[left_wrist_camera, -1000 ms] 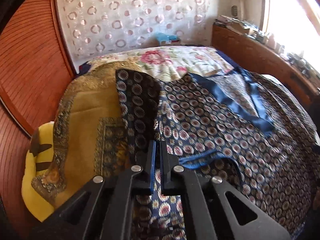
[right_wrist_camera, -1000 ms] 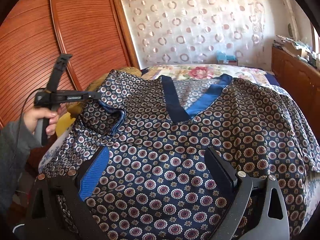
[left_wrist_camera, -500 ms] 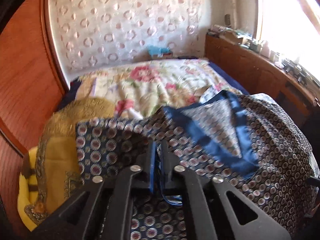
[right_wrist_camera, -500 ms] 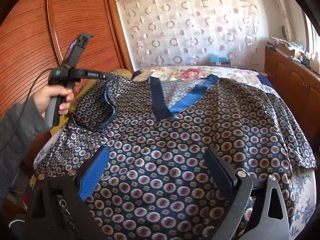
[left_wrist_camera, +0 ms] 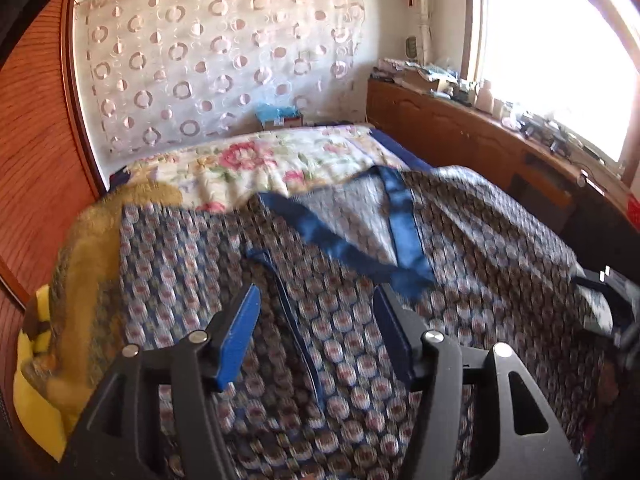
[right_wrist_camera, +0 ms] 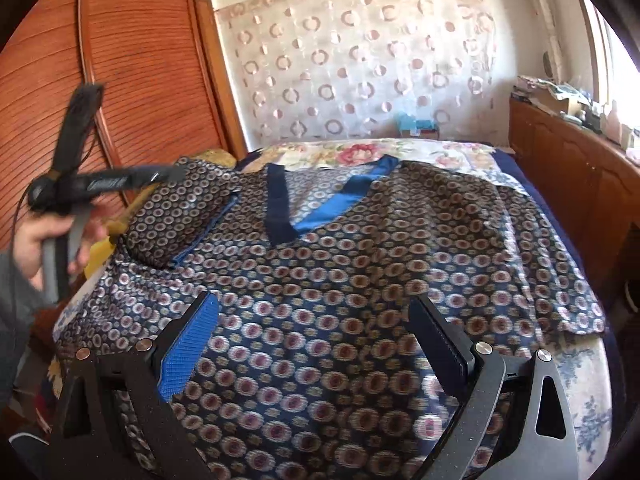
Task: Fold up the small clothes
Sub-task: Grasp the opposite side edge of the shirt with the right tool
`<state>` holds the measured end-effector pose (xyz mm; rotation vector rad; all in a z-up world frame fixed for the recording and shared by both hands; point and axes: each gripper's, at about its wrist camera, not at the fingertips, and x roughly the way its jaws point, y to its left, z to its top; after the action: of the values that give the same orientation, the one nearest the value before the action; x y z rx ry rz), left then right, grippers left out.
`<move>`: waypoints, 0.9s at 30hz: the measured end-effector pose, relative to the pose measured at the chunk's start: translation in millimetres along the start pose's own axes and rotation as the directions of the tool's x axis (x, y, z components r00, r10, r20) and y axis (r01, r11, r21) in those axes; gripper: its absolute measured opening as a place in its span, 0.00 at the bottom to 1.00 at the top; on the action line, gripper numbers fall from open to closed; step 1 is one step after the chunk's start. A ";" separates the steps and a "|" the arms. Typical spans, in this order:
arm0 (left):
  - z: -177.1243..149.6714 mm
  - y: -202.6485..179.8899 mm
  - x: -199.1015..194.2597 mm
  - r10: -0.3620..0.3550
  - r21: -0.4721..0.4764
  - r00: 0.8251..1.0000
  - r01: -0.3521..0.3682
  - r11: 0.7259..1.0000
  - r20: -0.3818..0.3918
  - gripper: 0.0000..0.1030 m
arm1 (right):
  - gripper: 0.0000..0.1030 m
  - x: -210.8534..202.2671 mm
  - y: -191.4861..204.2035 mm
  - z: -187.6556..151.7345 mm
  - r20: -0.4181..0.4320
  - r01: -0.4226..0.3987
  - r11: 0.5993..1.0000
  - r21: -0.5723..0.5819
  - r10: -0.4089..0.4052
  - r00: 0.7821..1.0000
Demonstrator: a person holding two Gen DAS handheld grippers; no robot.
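Left wrist view: the left gripper [left_wrist_camera: 316,320] has just been opening – nothing between its blue pads. The right gripper [right_wrist_camera: 320,328] gapes wide, empty too. The dark-blue circle-patterned silky top [right_wrist_camera: 360,264] lies spread on the bed under both.

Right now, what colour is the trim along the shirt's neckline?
Blue, on the V-shaped trim of the shirt; clearest in the right wrist view.
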<state>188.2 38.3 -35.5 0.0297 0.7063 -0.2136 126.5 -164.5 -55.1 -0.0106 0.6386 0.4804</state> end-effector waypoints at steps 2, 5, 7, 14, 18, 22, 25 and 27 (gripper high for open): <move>-12.5 -5.8 4.0 0.002 0.009 1.000 -0.002 1.000 -0.022 0.56 | 0.94 -3.5 -9.8 -1.7 -0.001 0.028 1.000 0.000 -0.028 1.000; -27.2 -9.4 14.5 -0.002 0.010 0.997 0.003 1.000 -0.071 0.56 | 0.94 -9.3 -28.1 -2.7 -0.003 0.066 0.998 0.016 -0.066 0.998; -36.4 -11.8 21.9 -0.003 0.016 0.995 0.004 1.000 -0.100 0.56 | 0.94 -13.3 -41.0 -2.3 -0.003 0.093 0.995 0.027 -0.093 0.996; -49.3 -19.1 35.3 -0.003 0.024 0.989 0.007 1.000 -0.150 0.56 | 0.94 -26.3 -94.5 5.3 -0.006 0.214 0.975 0.053 -0.214 0.977; -53.3 -25.2 43.4 -0.009 0.047 0.982 0.018 0.999 -0.187 0.56 | 0.94 -27.7 -128.3 9.5 -0.032 0.270 0.961 0.058 -0.268 0.963; -54.0 -28.5 44.3 0.001 0.058 0.984 0.009 0.998 -0.176 0.56 | 0.84 -27.3 -163.1 9.4 -0.074 0.286 0.954 0.096 -0.279 0.957; -53.9 -27.3 45.9 -0.003 0.050 0.985 0.011 0.999 -0.171 0.58 | 0.80 -27.1 -180.2 8.2 -0.106 0.303 0.948 0.102 -0.292 0.951; -53.3 -25.8 46.9 -0.014 0.043 0.984 0.022 0.999 -0.176 0.64 | 0.78 -23.2 -191.7 5.6 -0.141 0.309 0.945 0.108 -0.293 0.946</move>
<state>183.5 9.7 -105.2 0.0859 0.8777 -0.2467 196.8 -344.2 -63.4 -0.0162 0.7741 0.1416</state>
